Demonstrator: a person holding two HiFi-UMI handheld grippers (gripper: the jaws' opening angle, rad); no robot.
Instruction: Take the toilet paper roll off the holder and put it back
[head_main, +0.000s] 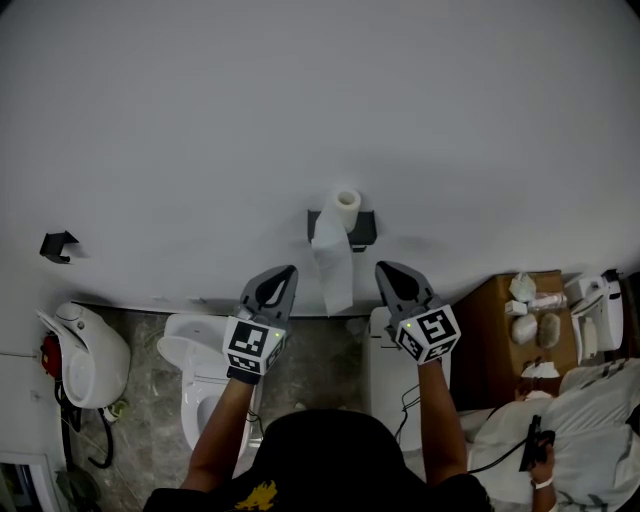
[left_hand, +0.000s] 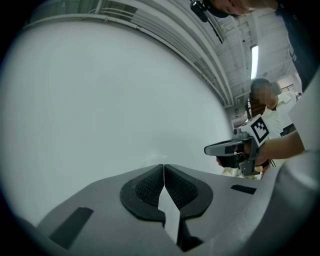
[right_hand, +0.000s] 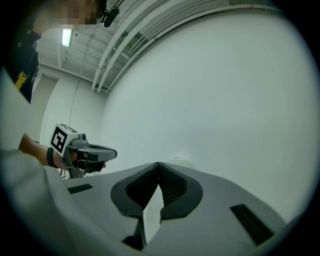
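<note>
Right, both shut and empty: my left claw (head_main: 288, 272) and right claw (head_main: 384, 270) flank the hanging tail (head_main: 336, 268). The toilet paper roll (head_main: 346, 200) sits on the wall holder (head_main: 365, 228). Risk: a claw catching that tail would unreel or tear it.

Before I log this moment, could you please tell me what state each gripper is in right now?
Left gripper: closed, holding nothing.
Right gripper: closed, holding nothing.

White toilet (head_main: 190, 352), brown cabinet (head_main: 490, 335), black wall hook (head_main: 58, 245)
</note>
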